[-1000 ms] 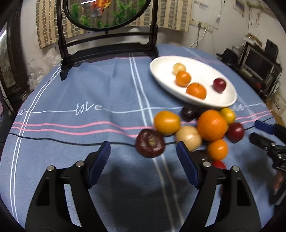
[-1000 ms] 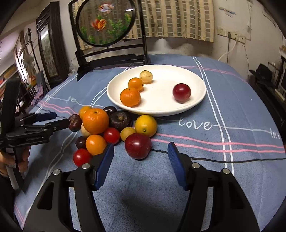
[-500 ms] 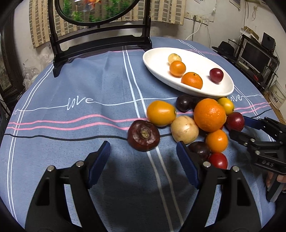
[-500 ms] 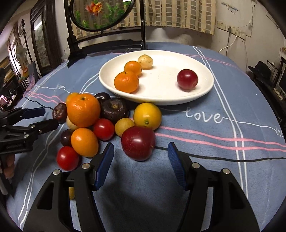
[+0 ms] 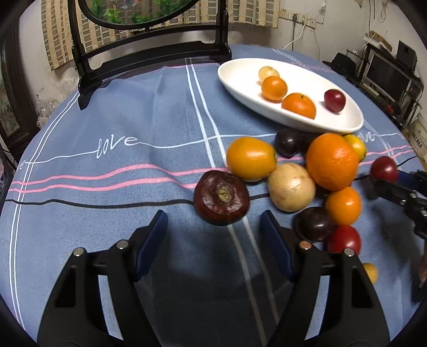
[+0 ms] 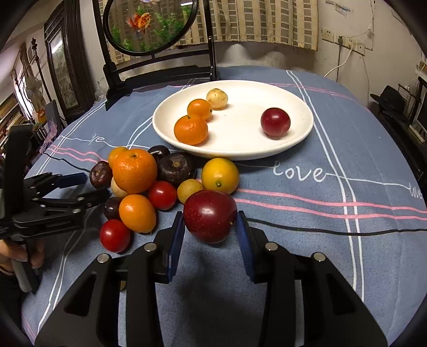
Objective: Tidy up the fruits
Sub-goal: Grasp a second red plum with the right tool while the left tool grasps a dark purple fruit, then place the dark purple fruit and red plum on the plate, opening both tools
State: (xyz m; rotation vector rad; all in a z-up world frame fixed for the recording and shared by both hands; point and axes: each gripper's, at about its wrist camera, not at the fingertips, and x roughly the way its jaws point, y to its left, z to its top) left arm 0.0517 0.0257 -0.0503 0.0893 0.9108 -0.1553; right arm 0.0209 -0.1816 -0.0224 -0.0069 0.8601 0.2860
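A white plate (image 6: 299,112) holds two oranges, a pale fruit and a red plum (image 6: 275,122). A pile of fruits lies on the blue cloth in front of it. My right gripper (image 6: 210,221) is shut on a large dark red plum (image 6: 209,215) at the pile's near edge. My left gripper (image 5: 213,227) is open, just short of a dark brown wrinkled fruit (image 5: 221,201). Beside that fruit lie a yellow-orange fruit (image 5: 250,158), a pale round fruit (image 5: 291,190) and a big orange (image 5: 332,161). The plate also shows in the left wrist view (image 5: 240,80).
A black wooden stand with a round goldfish picture (image 6: 149,24) stands at the table's back. The cloth has white, pink and black stripes. A small yellow fruit (image 5: 371,272) lies apart near the right gripper. Furniture and shelves ring the table.
My right gripper has moved forward and closed its jaws around the dark red plum. My left gripper has come closer to the dark brown fruit, still open.
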